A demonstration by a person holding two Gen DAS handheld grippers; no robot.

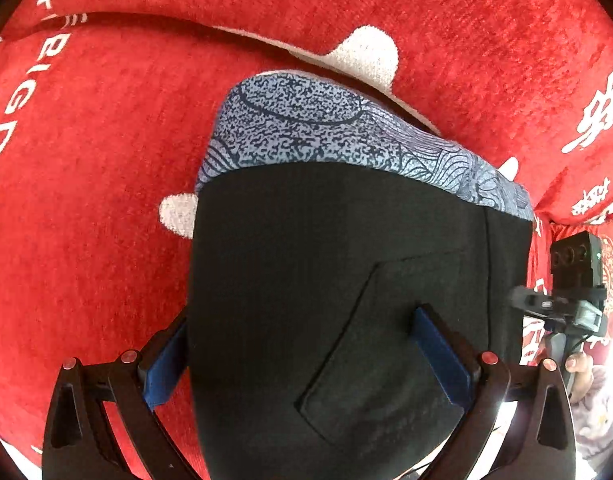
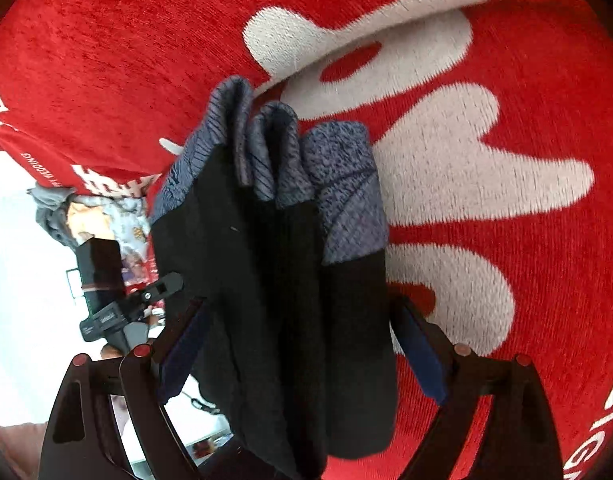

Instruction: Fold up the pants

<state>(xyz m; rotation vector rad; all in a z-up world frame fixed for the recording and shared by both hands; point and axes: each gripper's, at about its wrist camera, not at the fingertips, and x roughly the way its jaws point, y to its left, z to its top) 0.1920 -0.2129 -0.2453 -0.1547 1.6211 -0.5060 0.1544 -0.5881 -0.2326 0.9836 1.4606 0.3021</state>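
Note:
The pants (image 1: 334, 280) are black with a blue patterned band (image 1: 306, 128) along the far edge and a slanted pocket seam. In the left wrist view they hang between the fingers of my left gripper (image 1: 302, 340), which stands wide with fabric running through it. In the right wrist view the pants (image 2: 274, 280) hang in several bunched folds with the blue band (image 2: 346, 184) at the far end. My right gripper (image 2: 302, 344) also stands wide around the folds. The actual pinch points are hidden by cloth.
A red chenille cover (image 1: 86, 160) with white lettering and shapes lies under everything. The right gripper's body (image 1: 574, 292) and a hand show at the right edge of the left wrist view. The left gripper's body (image 2: 114, 300) and a cluttered bright area show at the left of the right wrist view.

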